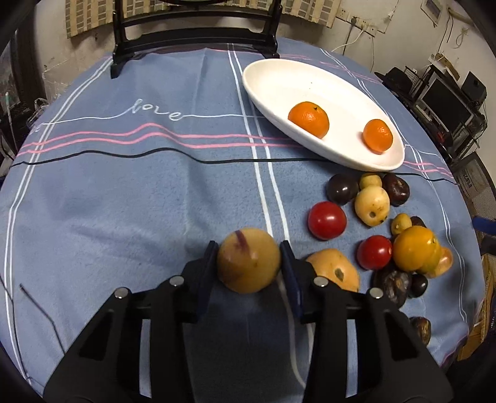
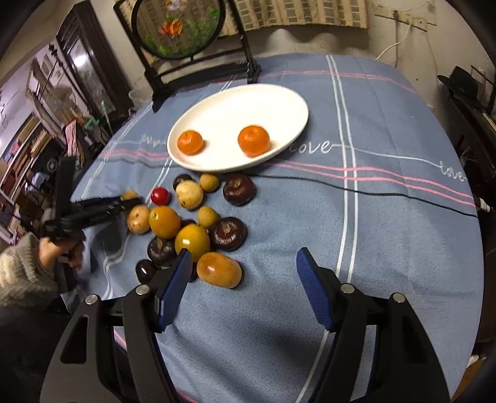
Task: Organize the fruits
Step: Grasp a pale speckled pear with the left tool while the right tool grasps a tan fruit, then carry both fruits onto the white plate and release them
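Note:
My left gripper (image 1: 249, 255) is shut on a tan-yellow fruit with a purple streak (image 1: 248, 260), low over the blue cloth. A white oval plate (image 1: 341, 155) at the back right holds two tangerines (image 1: 308, 119) (image 1: 377, 135). A pile of mixed fruit lies right of my left gripper: red tomatoes (image 1: 326, 220), pale loquats (image 1: 371, 205), dark chestnut-like fruits (image 1: 342, 188), an orange-yellow fruit (image 1: 415, 248). In the right wrist view my right gripper (image 2: 241, 266) is open and empty, just right of the pile, with an orange oval fruit (image 2: 219, 269) beside its left finger. The plate (image 2: 279, 93) lies beyond.
A black stand with a round decorative screen (image 2: 178, 28) sits at the table's far edge. A thin black cable (image 2: 372, 192) runs across the cloth in front of the plate. The left gripper and the hand holding it (image 2: 93, 210) show at the left in the right wrist view.

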`<action>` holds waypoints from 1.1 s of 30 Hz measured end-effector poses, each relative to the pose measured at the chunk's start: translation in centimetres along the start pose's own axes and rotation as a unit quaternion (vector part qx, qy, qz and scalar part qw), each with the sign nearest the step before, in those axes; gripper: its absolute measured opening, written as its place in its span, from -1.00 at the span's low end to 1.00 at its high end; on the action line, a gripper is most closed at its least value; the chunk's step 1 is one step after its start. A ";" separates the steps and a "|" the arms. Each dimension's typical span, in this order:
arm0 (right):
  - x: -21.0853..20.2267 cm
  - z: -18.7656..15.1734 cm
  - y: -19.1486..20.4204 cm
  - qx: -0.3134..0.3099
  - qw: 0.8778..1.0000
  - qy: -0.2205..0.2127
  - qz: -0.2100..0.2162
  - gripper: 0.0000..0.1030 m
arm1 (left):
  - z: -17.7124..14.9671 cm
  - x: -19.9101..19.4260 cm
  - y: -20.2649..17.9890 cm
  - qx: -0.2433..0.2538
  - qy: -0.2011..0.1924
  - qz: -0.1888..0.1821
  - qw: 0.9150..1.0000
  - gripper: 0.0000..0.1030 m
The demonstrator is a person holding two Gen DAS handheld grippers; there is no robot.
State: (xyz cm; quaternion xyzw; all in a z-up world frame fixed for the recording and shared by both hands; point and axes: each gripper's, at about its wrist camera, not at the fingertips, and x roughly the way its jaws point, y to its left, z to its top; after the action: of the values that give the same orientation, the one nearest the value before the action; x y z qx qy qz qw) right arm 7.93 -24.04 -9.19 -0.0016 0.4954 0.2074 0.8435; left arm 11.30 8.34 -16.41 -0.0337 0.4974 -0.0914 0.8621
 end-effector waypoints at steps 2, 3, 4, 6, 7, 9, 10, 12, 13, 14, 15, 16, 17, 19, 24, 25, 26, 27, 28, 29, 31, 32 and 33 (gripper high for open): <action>1.3 -0.6 0.5 -0.024 1.000 0.018 0.001 0.36 | -0.3 -0.8 0.3 -0.009 -0.005 -0.003 1.000 -0.21; 1.8 -0.9 0.8 -0.034 0.999 0.026 0.000 0.36 | -0.3 -1.0 0.4 -0.012 -0.008 -0.004 1.000 -0.21; 2.5 -1.2 1.1 -0.047 0.998 0.035 0.001 0.36 | -0.5 -1.5 0.5 -0.016 -0.012 -0.006 1.000 -0.21; 3.3 -1.6 1.6 -0.062 0.997 0.042 0.002 0.36 | -0.7 -2.1 0.7 -0.024 -0.015 -0.008 1.000 -0.21; 3.6 -1.6 1.8 -0.067 0.997 0.042 0.007 0.36 | -1.0 -2.4 0.7 -0.027 -0.016 -0.009 0.999 -0.21; 3.8 -1.5 2.2 -0.071 0.996 0.040 0.019 0.33 | -1.3 -2.8 0.9 -0.033 -0.016 -0.010 0.999 -0.21; 3.9 -1.5 2.3 -0.073 0.996 0.039 0.024 0.29 | -1.6 -2.9 0.9 -0.035 -0.015 -0.009 0.999 -0.21; 4.6 -1.3 2.4 -0.075 0.996 0.042 0.033 0.24 | -2.0 -3.0 0.8 -0.037 -0.012 -0.008 0.999 -0.21; 5.0 -1.2 2.5 -0.075 0.996 0.045 0.035 0.19 | -2.2 -3.1 0.7 -0.037 -0.011 -0.008 0.999 -0.21; 5.2 -1.2 2.4 -0.074 0.995 0.047 0.036 0.14 | -2.4 -3.2 0.7 -0.037 -0.010 -0.009 0.999 -0.21; 5.5 -1.1 2.2 -0.070 0.996 0.048 0.038 0.10 | -2.6 -3.3 0.5 -0.036 -0.009 -0.009 0.999 -0.21; 5.6 -1.1 2.1 -0.067 0.996 0.049 0.039 -0.02 | -2.7 -3.3 0.5 -0.035 -0.008 -0.009 0.999 -0.21; 5.8 -1.0 1.9 -0.063 0.996 0.052 0.043 -0.10 | -2.8 -3.4 0.5 -0.034 -0.008 -0.009 0.999 -0.21; 6.0 -1.0 1.9 -0.062 0.996 0.051 0.047 -0.11 | -3.0 -3.5 0.3 -0.033 -0.007 -0.009 0.999 -0.21; 5.7 -1.1 1.8 -0.060 0.995 0.050 0.057 -0.15 | -3.2 -3.7 0.0 -0.033 -0.007 -0.010 0.999 -0.21; 5.3 -1.1 1.7 -0.058 0.996 0.046 0.055 -0.15 | -3.2 -3.8 -0.2 -0.033 -0.009 -0.012 0.999 -0.21; 5.1 -1.0 1.6 -0.055 0.996 0.042 0.055 -0.15 | -3.1 -4.0 -0.4 -0.031 -0.010 -0.014 0.999 -0.21; 4.6 -1.0 1.2 -0.049 0.997 0.036 0.054 -0.15 | -3.1 -4.1 -0.6 -0.030 -0.012 -0.015 0.999 -0.21; 4.1 -0.9 0.8 -0.041 0.997 0.028 0.053 -0.15 | -2.9 -4.2 -0.8 -0.028 -0.015 -0.016 0.999 -0.21; 3.6 -0.9 0.4 -0.034 0.998 0.022 0.052 -0.15 | -2.7 -4.3 -1.0 -0.027 -0.017 -0.018 0.999 -0.21; 2.8 -0.7 -0.6 -0.018 0.998 0.010 0.052 -0.15 | -2.3 -4.4 -1.4 -0.024 -0.021 -0.023 0.999 -0.21; 2.5 -0.6 -1.0 -0.010 0.999 0.005 0.051 -0.15 | -2.0 -4.5 -1.7 -0.021 -0.024 -0.025 0.999 -0.21; 2.4 -0.5 -1.3 -0.005 0.999 0.003 0.049 -0.15 | -1.7 -4.5 -1.9 -0.018 -0.026 -0.027 0.999 -0.21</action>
State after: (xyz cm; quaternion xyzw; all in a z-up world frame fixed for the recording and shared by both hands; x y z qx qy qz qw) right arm 8.93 -24.50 -11.69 0.0179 0.4962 0.2511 0.8309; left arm 7.42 7.36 -13.12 -0.0648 0.4754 -0.1044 0.8711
